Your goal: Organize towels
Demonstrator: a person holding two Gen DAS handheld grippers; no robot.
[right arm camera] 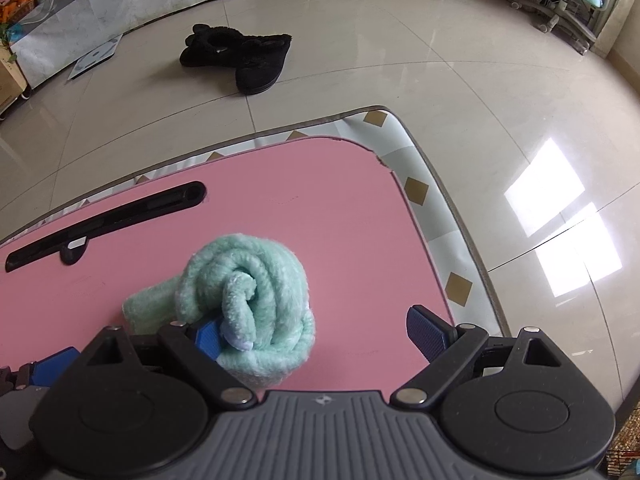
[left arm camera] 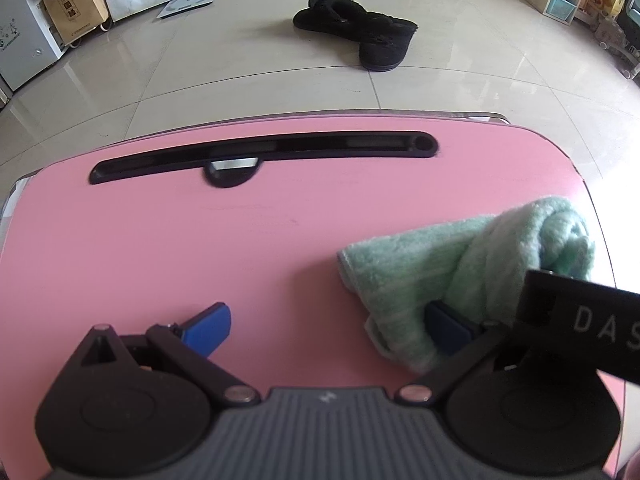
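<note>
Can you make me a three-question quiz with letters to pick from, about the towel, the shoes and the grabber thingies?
1. Where are the black slippers?
A on the pink table
B on the tiled floor
C in a basket

2. What colour is the towel?
A mint green
B yellow
C red

3. How is the towel?
A spread flat
B hanging up
C rolled up

Answers:
1 B, they lie on the floor beyond the table.
2 A, it is pale green against the pink table.
3 C, its end shows a spiral.

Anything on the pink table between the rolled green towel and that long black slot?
No, bare pink table separates the towel from the black slot, clearest in the left wrist view.
</note>
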